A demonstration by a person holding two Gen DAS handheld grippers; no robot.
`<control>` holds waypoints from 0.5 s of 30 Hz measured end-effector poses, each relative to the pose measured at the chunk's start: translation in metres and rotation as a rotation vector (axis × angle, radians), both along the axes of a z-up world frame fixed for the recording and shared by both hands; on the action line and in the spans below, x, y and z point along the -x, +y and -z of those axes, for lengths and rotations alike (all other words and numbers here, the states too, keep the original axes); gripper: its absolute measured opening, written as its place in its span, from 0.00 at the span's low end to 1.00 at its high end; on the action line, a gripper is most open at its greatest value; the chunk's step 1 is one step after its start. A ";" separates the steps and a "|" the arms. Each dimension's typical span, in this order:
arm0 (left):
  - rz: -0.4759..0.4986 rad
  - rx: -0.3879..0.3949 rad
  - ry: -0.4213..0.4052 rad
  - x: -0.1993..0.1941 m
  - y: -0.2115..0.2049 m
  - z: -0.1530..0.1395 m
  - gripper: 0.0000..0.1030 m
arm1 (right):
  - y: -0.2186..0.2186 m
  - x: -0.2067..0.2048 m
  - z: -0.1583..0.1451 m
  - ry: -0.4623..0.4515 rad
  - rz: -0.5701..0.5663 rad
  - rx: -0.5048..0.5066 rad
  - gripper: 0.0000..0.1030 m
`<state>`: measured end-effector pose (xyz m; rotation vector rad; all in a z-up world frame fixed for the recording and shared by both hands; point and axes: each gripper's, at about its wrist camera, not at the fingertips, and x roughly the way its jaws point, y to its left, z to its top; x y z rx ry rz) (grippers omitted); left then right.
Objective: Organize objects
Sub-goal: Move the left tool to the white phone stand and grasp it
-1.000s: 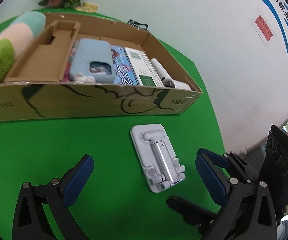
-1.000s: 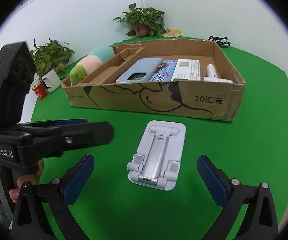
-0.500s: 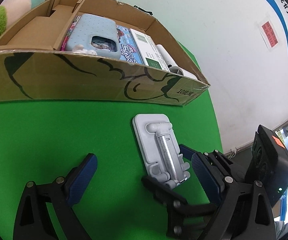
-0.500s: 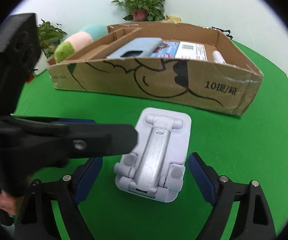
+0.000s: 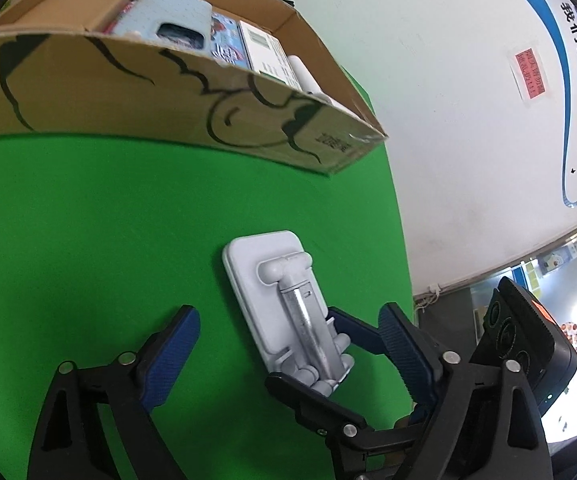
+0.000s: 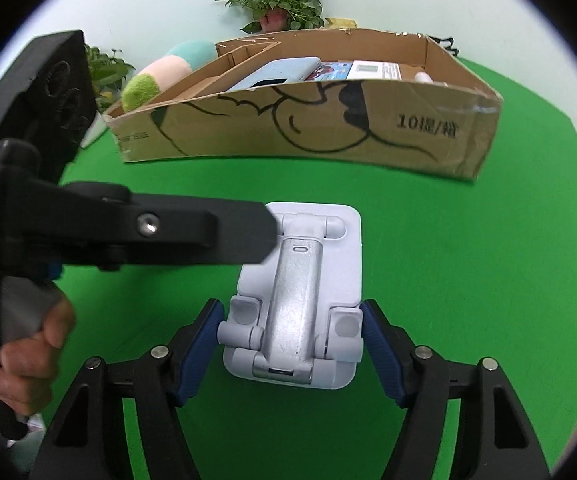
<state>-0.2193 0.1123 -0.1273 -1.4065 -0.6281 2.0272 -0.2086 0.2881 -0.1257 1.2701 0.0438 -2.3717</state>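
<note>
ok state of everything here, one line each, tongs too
phone stand: folded flat on the green cloth, between the right tongs' pads
right tongs: have just been closing, pads at the stand's sides
left tongs: open, have just been closing, nothing gripped
cardboard box: open-topped, already holding items
phone case: lying in the box

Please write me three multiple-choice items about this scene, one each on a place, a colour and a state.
1. Where does the folded phone stand lie?
A. inside the cardboard box
B. on the green cloth in front of the box
C. on the plush toy

2. What colour are the pads of the tongs?
A. blue
B. red
C. yellow

3. How do the right tongs stand?
A. shut and empty
B. off to one side of the stand
C. astride the stand's near end, having just been closing

Answers: B, it rests on green cloth short of the cardboard box; A, a blue pad shows; C, a pad flanks each side.
</note>
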 end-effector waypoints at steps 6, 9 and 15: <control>0.009 -0.009 -0.021 -0.011 0.006 0.003 0.61 | 0.004 -0.008 -0.002 -0.051 0.012 0.077 0.67; 0.011 0.008 -0.022 -0.013 0.006 0.003 0.51 | 0.005 -0.006 -0.002 -0.080 0.009 0.130 0.67; 0.009 0.063 -0.002 -0.016 0.003 -0.002 0.39 | 0.003 -0.009 -0.003 -0.091 0.016 0.141 0.67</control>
